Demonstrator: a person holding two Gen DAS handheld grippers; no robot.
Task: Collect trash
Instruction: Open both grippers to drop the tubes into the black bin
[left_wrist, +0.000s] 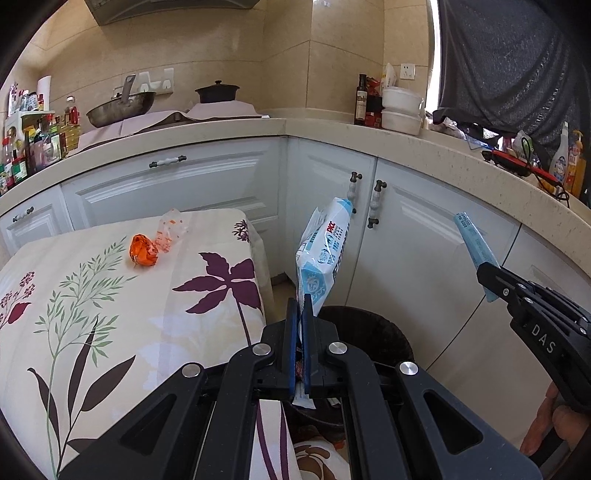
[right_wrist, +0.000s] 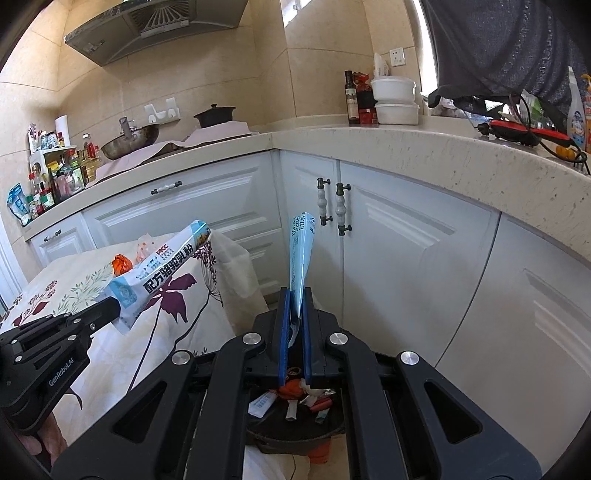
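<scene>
Two wrappers held, one per gripper, both above dark trash bin (left_wrist: 384, 332) by white cabinets.
- Left gripper (left_wrist: 301, 306): fingers closed on blue-white sachet (left_wrist: 325, 251); red "PICC" legible, plus large Chinese chars in right view; smaller print too small to read. Lower end of sachet hidden betw. fingers.
- Right gripper (right_wrist: 295, 295): fingers clamped on pale blue strip wrapper (right_wrist: 301, 251); tiny print along edge, not legible. Body marked "DAS" in left view; left unit reads "GenRobot.AI" in right view.
- Bin: holds mixed scraps, mostly hidden behind gripper frame; contents hard to ID.
- Desk (left_wrist: 110, 332) w/ floral cloth: crumpled orange wrapper (left_wrist: 143, 251) and clear wrapper w/ orange dots (left_wrist: 171, 230) touching it, near far edge.
- Hand (left_wrist: 554, 424) partly cut off at frame edge.
</scene>
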